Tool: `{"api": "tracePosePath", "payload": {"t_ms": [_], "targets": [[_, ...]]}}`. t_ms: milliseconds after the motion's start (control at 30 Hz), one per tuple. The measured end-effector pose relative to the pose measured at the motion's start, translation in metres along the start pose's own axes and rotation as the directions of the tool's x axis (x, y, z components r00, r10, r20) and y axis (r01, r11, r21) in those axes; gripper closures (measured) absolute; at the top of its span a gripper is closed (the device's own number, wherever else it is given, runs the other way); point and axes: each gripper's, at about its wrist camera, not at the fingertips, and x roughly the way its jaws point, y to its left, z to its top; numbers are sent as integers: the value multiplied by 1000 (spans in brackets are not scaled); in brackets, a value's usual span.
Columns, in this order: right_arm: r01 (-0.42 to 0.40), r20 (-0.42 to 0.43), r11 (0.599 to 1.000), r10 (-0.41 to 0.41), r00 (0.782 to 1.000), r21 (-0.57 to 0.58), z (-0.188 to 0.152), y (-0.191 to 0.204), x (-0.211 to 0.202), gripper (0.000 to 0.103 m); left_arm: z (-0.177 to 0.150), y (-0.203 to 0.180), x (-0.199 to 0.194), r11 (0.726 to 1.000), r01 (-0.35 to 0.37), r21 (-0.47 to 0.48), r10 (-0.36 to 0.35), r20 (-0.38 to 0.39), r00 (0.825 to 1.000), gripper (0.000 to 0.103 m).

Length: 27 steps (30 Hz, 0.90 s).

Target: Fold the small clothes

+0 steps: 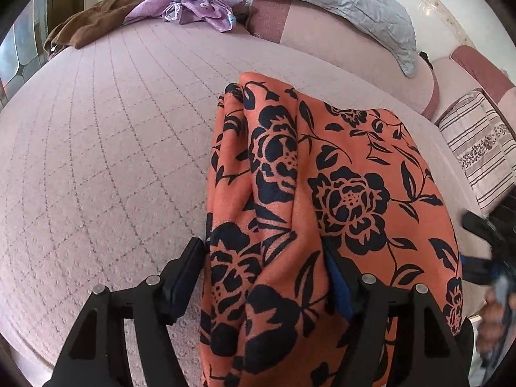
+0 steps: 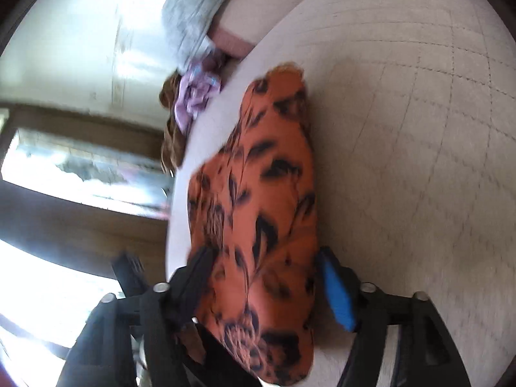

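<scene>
The orange, black-flowered cloth garment [image 1: 290, 193] is bracketed by the left gripper [image 1: 264, 277] and right gripper [image 2: 261, 277], apparently for folding; whether the wide-standing jaws press it cannot be told.

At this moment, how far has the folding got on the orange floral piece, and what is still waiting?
Done: nothing lies finished; no folded piece shows. In hand: the orange floral garment lies bunched on the pink bedspread, with cloth between the jaws of the left gripper and right gripper. Left: flattening and folding it, then the purple garment and brown garment heaped at the far edge.
</scene>
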Motion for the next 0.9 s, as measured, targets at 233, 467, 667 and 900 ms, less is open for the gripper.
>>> {"api": "tracePosePath", "payload": {"t_ms": [233,467,667,900], "targets": [[116,21,973,-114,993,-199,10,56,18,70,-1,5,0,1000,12,-7,-12,5,1000,29],[112,-10,991,-113,994,-79,19,11,29,48,-2,5,1,1000,13,-5,-13,8,1000,26],[41,20,999,-41,999,1,59,10,43,27,-1,1,1,1000,13,-7,-13,6,1000,27],[174,45,962,-168,985,-211,53,66,56,71,2,3,2,999,31,-16,-31,0,1000,26]]}}
